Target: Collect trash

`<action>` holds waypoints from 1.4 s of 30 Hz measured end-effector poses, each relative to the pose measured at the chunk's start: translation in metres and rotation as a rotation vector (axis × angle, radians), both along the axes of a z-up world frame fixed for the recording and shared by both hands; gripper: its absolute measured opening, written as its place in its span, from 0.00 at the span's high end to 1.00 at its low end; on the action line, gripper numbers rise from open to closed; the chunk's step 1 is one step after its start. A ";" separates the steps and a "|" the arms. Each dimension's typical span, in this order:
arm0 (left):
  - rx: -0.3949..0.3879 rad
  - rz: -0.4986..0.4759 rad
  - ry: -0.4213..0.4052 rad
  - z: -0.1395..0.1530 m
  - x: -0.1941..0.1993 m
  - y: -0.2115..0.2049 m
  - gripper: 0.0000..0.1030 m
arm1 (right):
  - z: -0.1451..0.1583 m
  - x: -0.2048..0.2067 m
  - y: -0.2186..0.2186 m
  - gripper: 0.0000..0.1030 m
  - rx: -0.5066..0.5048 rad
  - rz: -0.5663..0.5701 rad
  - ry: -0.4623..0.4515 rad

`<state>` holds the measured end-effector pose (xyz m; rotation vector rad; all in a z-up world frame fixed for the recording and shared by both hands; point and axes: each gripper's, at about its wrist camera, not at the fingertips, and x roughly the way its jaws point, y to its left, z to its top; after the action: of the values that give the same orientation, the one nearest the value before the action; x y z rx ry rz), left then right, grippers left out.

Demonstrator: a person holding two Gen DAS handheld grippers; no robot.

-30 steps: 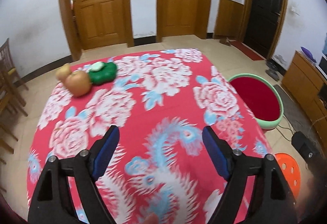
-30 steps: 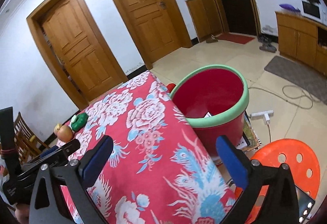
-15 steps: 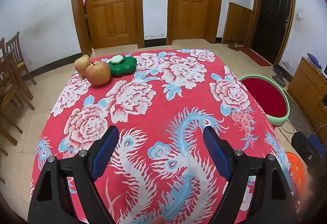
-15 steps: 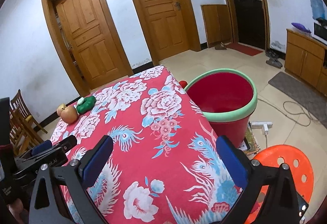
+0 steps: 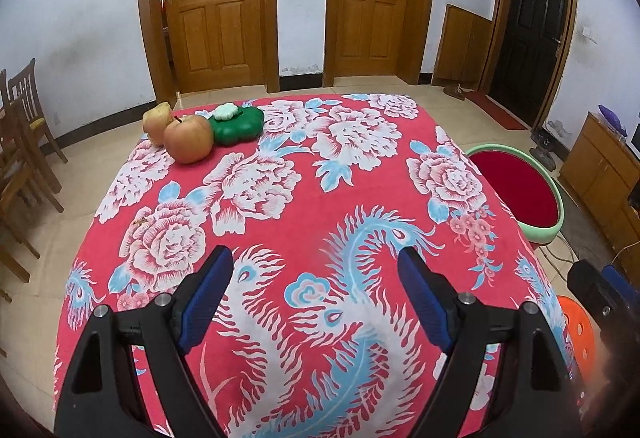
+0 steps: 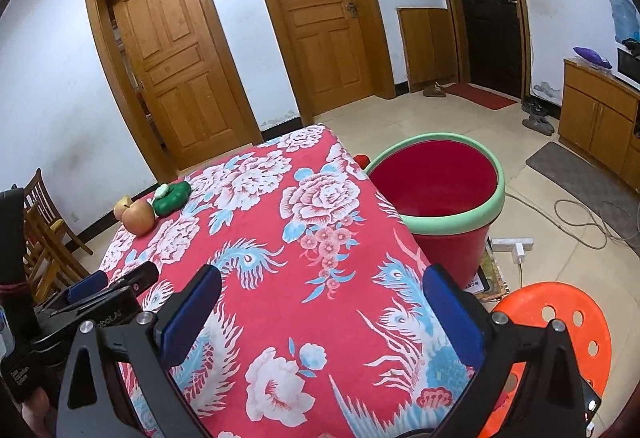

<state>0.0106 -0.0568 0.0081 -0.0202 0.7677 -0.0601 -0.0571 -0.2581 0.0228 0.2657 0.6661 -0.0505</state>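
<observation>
A table under a red flowered cloth (image 5: 320, 198) fills both views. At its far left corner lie an apple (image 5: 188, 142), a second yellowish fruit (image 5: 155, 120) and a green clover-shaped piece (image 5: 238, 124) with a small white bit (image 5: 225, 112) on top. A tiny brown scrap (image 5: 141, 222) lies on the cloth. A red bin with a green rim (image 6: 496, 206) stands on the floor at the table's right side. My left gripper (image 5: 313, 254) hovers open over the near part of the cloth, nothing between its fingers. My right gripper (image 6: 323, 274) is open and empty above the near right corner.
An orange plastic stool (image 6: 560, 326) stands beside the bin, near a power strip with cable (image 6: 512, 244). Wooden chairs (image 5: 24, 142) line the left side. A low cabinet (image 6: 596, 118) is at the far right. The left gripper (image 6: 112, 280) shows at the right view's lower left.
A second ago both views were tilted; they have rolled level and shifted a little, so the fruit sits further right in the left wrist view. Since half a second ago nothing moved. Jaws unchanged.
</observation>
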 end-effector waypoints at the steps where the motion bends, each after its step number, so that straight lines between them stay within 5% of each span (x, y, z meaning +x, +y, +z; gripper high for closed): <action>1: -0.002 0.000 0.002 -0.001 0.000 0.001 0.18 | -0.001 0.001 -0.001 0.00 0.006 0.002 0.006; 42: -0.014 0.018 0.024 -0.007 0.001 0.005 0.19 | -0.006 -0.001 -0.011 0.00 0.014 -0.008 0.021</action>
<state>0.0117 -0.0517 0.0011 -0.0410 0.7907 -0.0482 -0.0585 -0.2686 0.0172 0.2818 0.6861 -0.0563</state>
